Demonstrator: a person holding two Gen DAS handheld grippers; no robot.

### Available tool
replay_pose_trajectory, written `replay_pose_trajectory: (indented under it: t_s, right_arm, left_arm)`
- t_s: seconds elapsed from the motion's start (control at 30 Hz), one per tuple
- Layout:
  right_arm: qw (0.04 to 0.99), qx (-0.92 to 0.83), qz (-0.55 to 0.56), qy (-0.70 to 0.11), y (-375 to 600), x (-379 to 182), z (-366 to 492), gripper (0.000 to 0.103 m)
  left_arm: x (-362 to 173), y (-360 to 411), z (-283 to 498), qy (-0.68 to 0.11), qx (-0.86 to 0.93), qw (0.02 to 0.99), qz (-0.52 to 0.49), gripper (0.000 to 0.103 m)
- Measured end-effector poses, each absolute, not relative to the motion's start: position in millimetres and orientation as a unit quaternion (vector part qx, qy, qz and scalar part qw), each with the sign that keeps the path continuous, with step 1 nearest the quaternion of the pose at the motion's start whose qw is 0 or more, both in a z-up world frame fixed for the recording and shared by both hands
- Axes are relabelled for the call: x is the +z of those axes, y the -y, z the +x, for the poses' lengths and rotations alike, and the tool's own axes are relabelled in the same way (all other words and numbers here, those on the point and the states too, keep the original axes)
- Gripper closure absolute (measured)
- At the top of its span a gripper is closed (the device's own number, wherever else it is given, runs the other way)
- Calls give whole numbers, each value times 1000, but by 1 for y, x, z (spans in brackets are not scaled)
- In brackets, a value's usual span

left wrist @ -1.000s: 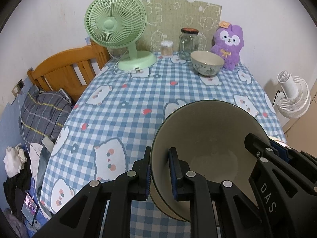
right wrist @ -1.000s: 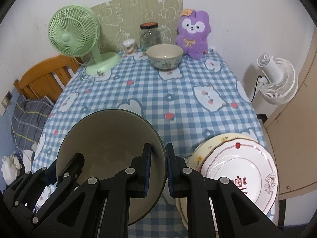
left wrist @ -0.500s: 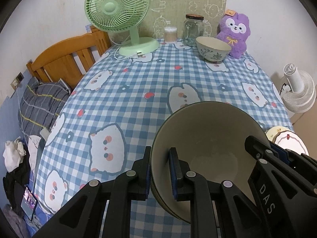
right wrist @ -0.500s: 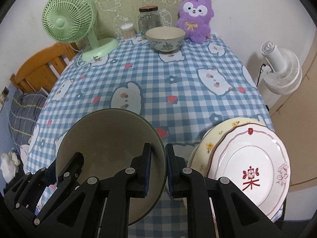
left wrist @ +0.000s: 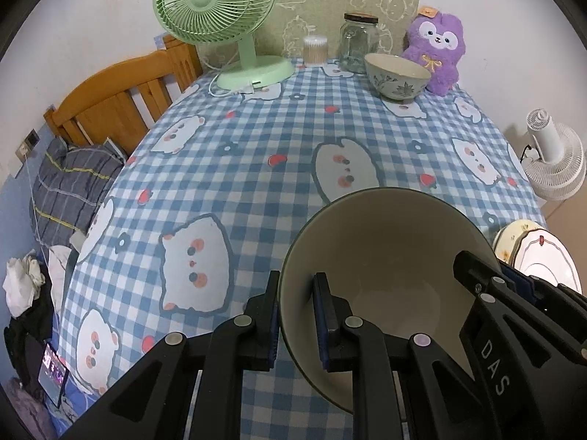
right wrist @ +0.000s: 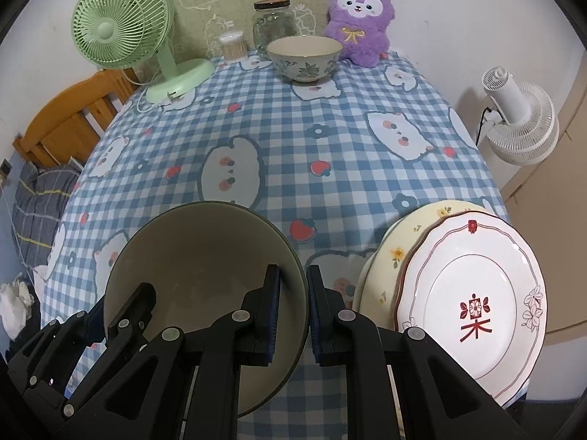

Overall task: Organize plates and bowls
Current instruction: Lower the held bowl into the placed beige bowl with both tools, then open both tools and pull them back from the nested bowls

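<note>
The left gripper point(left wrist: 296, 315) and right gripper point(right wrist: 292, 310) each clamp opposite rim sections of the large bowl point(left wrist: 389, 267), lower centre of frame. Stacked plates point(right wrist: 469, 300) lie lower right; a small bowl point(right wrist: 303, 57) stands upper centre.

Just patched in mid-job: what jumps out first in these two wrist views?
The big olive-green bowl fills the foreground, with the left gripper and the right gripper each clamped on opposite sides of its rim. Two stacked plates sit at the table's near right edge. Far back, a floral bowl stands before the purple plush toy.
</note>
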State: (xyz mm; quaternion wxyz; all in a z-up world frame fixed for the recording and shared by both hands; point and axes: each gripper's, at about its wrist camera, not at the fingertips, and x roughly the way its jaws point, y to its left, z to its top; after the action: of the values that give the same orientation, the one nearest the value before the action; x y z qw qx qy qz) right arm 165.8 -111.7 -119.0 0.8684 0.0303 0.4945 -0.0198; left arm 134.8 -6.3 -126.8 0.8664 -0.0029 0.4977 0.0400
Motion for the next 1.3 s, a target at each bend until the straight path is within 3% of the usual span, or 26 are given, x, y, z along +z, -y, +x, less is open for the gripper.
replay_pose_trajectory:
  t_s: [0.57, 0.93, 1.17, 1.3]
  right_arm:
    - [872, -26, 33, -488, 111, -111, 163, 85]
    - [884, -9, 19, -467, 110, -83, 156, 85]
    - [889, -4, 23, -457, 114, -60, 154, 84]
    - [897, -1, 22, -441, 118, -44, 150, 84]
  left_arm:
    - [-124, 7, 135, -495, 31, 868, -4, 89]
    - [-98, 12, 131, -482, 16, 876, 2, 67]
    - [-79, 11, 129, -472, 15, 881, -1, 63]
    - [-67, 9, 129, -461, 21, 887, -7, 49]
